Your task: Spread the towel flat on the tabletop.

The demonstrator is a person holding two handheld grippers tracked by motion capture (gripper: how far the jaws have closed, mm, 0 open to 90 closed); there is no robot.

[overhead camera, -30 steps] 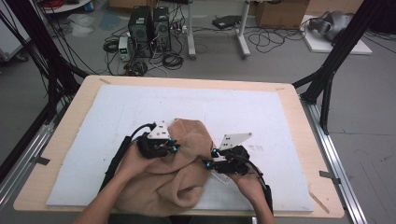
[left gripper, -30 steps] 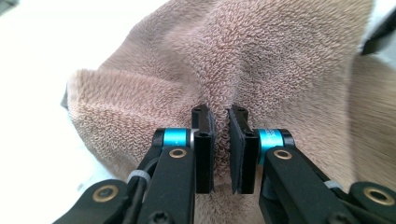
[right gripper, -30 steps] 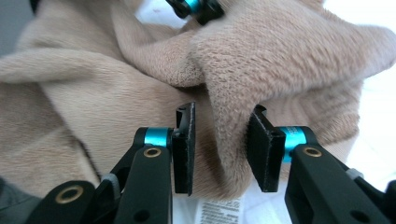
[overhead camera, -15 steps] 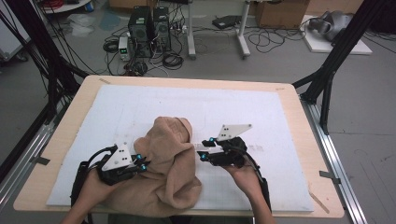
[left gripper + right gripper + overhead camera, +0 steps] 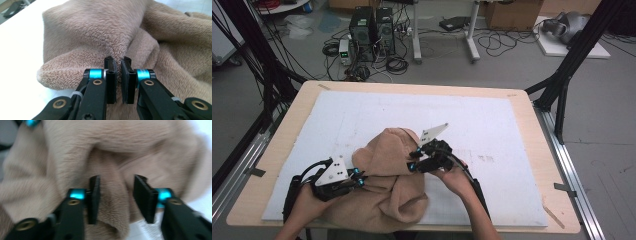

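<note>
A: What do my two tongs hold?

B: Two tongs, one cloth. My left gripper (image 5: 119, 75) is clenched on a ridge of the tan fleece cloth (image 5: 130, 32); the left gripper view has its pads nearly together with a thin pinch of pile between them. My right gripper (image 5: 117, 197) has its jaws apart, a hanging fold of the cloth (image 5: 110, 202) between them; they have just been closing, and the pads stand clear of the fold on one side, so I call it released.

A: Where do they sit in the high view?

B: Left gripper (image 5: 357, 176) at about 8 o'clock of the cloth heap, right gripper (image 5: 413, 164) at about 3 o'clock, both at its edge.

A: And the cloth itself?

B: One piece, tan, thick and fuzzy, crumpled into a mound (image 5: 387, 190) with a raised hump toward 12 o'clock and a lobe reaching the table's near edge at 6 o'clock. It lies on the white mat (image 5: 492, 120), near-centre, which covers one wooden table (image 5: 282, 145).

A: Surroundings?

B: Beyond the table at 12 o'clock: two computer towers (image 5: 372, 25) amid floor cables, and a black frame post (image 5: 572, 65) at 2 o'clock. The cloth's own folds hide each gripper's tips in the high view.
</note>
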